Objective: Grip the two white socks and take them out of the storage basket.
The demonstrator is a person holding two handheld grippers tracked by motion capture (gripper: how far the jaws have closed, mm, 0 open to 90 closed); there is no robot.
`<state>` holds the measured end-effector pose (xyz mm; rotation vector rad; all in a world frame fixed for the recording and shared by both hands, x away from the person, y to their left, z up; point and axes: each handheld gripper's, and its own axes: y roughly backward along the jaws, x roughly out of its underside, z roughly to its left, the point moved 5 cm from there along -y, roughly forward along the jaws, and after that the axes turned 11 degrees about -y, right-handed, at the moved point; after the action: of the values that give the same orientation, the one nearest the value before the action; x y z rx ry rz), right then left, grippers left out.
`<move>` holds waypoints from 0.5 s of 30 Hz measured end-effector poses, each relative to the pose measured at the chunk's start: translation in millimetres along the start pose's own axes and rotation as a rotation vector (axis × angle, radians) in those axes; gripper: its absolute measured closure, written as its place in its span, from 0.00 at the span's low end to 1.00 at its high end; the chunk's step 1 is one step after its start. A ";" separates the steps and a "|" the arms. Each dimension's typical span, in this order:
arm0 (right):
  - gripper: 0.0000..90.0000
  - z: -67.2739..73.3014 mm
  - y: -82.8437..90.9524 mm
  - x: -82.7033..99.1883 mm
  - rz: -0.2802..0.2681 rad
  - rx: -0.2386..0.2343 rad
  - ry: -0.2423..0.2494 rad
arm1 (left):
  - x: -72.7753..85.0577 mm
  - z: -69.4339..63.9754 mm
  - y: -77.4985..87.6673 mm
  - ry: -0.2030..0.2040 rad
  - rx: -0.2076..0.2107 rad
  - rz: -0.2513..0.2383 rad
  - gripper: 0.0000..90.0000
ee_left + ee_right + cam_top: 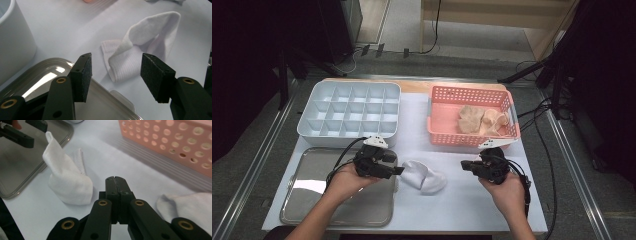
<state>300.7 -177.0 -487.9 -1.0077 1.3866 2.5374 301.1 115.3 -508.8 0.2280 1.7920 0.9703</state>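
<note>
Sock [424, 176] lies folded, long axis across table, between claws.

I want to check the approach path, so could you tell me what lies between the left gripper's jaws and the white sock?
In the left gripper view, the metal tray's corner and bare white table cover lie between the left gripper and the white sock.

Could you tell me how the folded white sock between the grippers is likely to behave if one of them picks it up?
The white sock is soft knit, already folded and slumped on the table, so it will probably droop and unfold when lifted. It looks thin, so likely light. It should neither roll nor break; the ribbed cuff may give the left gripper a surer pinch.
</note>
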 end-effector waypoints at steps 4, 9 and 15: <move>1.00 6.0 -3.0 0.2 -0.001 -0.008 0.028 | -0.8 0.2 0.4 0.003 -0.005 -0.008 0.52; 1.00 11.7 -7.8 0.9 0.006 -0.028 0.046 | 0.3 0.1 -0.6 0.000 -0.005 0.006 0.52; 0.98 20.6 -15.2 2.5 0.026 -0.042 0.074 | 0.5 0.7 -5.0 0.001 -0.005 0.015 0.52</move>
<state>293.8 -152.7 -492.6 -1.1079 1.3792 2.5832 302.9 112.7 -512.7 0.2377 1.7912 0.9856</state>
